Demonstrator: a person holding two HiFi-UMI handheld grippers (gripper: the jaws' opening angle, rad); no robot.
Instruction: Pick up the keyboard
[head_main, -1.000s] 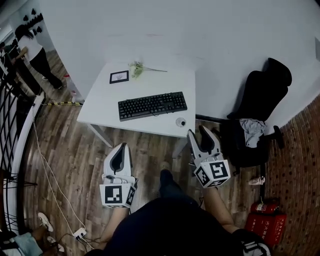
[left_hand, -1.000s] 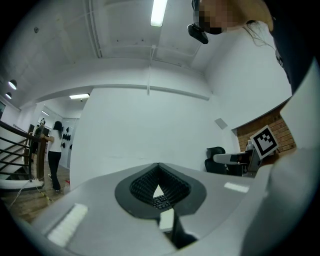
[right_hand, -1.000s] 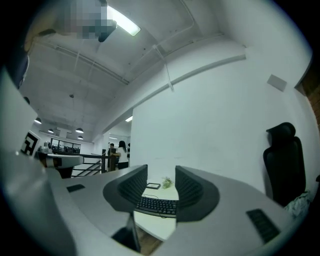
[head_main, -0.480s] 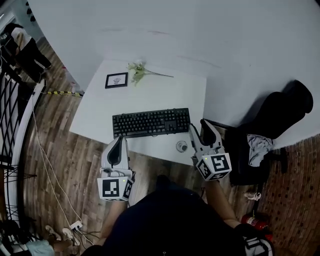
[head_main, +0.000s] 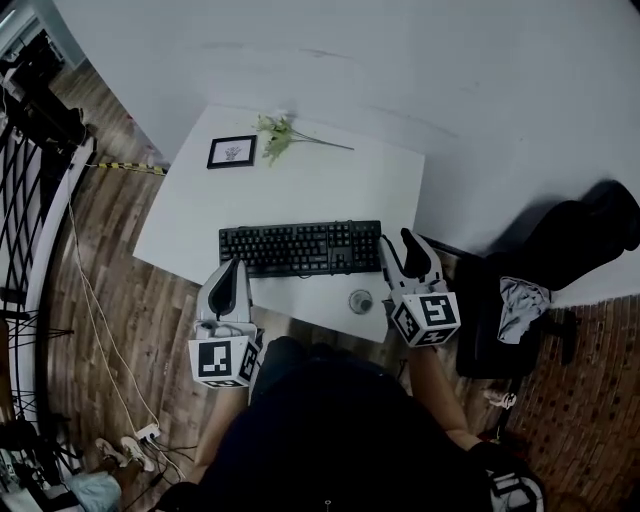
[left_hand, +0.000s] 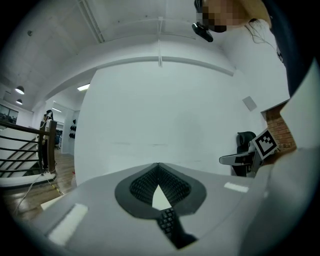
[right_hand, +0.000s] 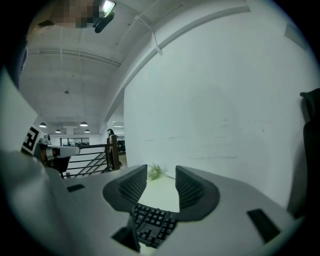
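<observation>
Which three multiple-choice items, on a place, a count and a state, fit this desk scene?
1. Where on the white rectangular table lies the small black-framed picture? A near right corner; B far left corner; C middle.
2. How many loose things lie on the table? A two; B four; C six.
3. How do the jaws of the right gripper, beside the long black keyboard, stand? A together; B shut on the keyboard; C apart, gripping nothing.
Key: 1 B, it sits far left beside the green flower sprig. 2 B: picture, sprig, keyboard, small round grey object. 3 C, the right gripper view shows a gap between them.
</observation>
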